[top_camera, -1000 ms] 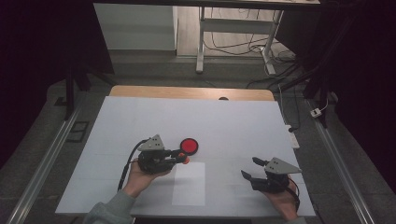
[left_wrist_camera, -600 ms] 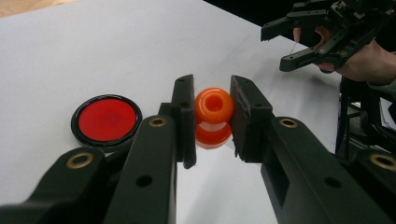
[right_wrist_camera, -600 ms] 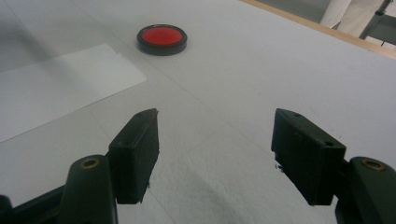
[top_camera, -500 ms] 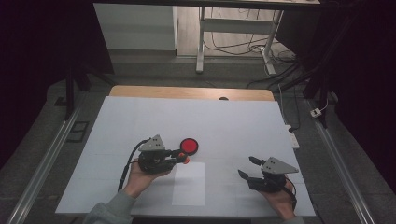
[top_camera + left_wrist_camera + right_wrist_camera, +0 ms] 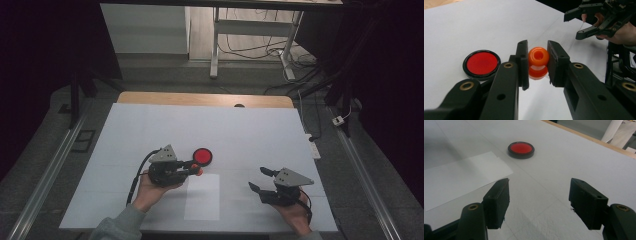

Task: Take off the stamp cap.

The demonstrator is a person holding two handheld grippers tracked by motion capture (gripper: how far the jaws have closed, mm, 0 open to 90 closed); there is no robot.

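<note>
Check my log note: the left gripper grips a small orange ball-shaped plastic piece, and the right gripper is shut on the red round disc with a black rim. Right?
Not quite. The right gripper is open and empty in the right gripper view; the red round disc with a black rim lies beyond it. The left gripper does grip the small orange ball-shaped plastic piece.

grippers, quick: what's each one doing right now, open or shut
Left hand-held gripper: shut on the orange knob, beside the red disc.
Right hand-held gripper: open, holding nothing, over the table.
</note>
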